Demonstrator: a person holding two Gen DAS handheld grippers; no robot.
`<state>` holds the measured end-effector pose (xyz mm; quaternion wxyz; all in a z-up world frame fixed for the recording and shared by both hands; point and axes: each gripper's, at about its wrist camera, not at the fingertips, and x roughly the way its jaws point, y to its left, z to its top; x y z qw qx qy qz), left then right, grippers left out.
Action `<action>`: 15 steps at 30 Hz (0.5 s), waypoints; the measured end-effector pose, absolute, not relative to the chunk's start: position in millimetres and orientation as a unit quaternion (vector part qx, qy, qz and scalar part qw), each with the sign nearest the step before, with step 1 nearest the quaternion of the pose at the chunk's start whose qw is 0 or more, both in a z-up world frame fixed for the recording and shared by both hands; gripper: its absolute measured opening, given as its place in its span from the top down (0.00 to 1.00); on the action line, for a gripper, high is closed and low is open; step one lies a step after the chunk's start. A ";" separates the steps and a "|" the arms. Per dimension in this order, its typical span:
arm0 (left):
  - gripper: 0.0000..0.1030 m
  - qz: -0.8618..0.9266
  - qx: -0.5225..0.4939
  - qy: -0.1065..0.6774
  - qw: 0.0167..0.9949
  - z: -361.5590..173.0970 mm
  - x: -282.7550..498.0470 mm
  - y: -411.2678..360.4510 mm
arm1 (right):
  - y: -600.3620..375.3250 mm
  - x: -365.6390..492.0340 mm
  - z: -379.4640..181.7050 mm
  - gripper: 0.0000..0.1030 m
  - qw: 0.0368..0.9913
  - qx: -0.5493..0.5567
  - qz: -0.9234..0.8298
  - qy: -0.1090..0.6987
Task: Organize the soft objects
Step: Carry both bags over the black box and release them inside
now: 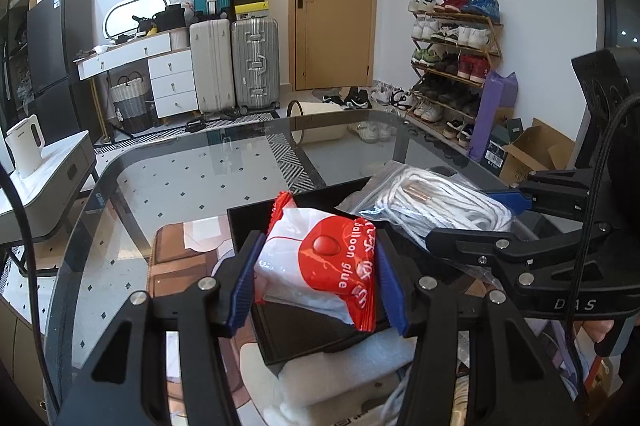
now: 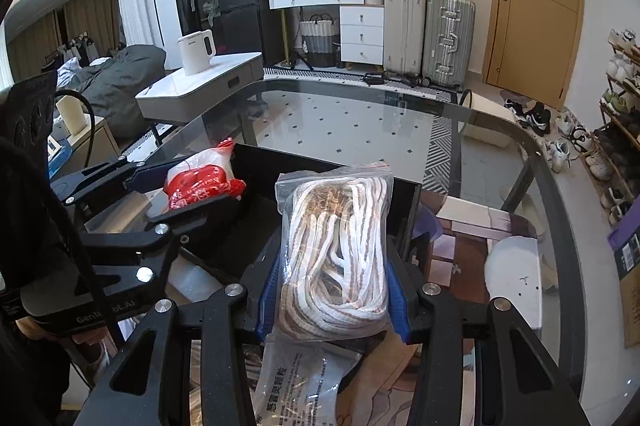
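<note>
My left gripper [image 1: 316,286] is shut on a red and white balloon glue packet [image 1: 320,262] and holds it over the near left part of a black open box [image 1: 248,226]. It also shows in the right wrist view [image 2: 200,182]. My right gripper [image 2: 334,294] is shut on a clear zip bag of white rope [image 2: 336,258], over the same black box [image 2: 256,162]. In the left wrist view the rope bag [image 1: 436,206] sits to the right of the packet, with the right gripper [image 1: 476,218] around it.
The box stands on a glass table [image 1: 180,178] with a rounded dark rim. A clear packet with printed text [image 2: 304,382] lies under my right gripper. White foam [image 1: 344,370] lies below the box. A white kettle [image 2: 196,52] stands on a side table at the left.
</note>
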<state>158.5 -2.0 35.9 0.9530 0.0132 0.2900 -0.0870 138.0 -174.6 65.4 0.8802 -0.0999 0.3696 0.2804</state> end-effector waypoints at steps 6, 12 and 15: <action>0.49 -0.089 0.015 0.303 0.949 29.3 165.2 -7.2 | -168.6 151.2 60.4 0.56 0.876 -0.105 0.285 0.375; 0.49 -0.089 0.018 0.309 0.947 25.7 168.7 -12.0 | -164.1 158.4 57.0 0.56 0.874 -0.114 0.286 0.377; 0.49 -0.089 0.017 0.312 0.946 24.9 169.0 -12.1 | -163.8 159.7 55.6 0.56 0.874 -0.115 0.286 0.376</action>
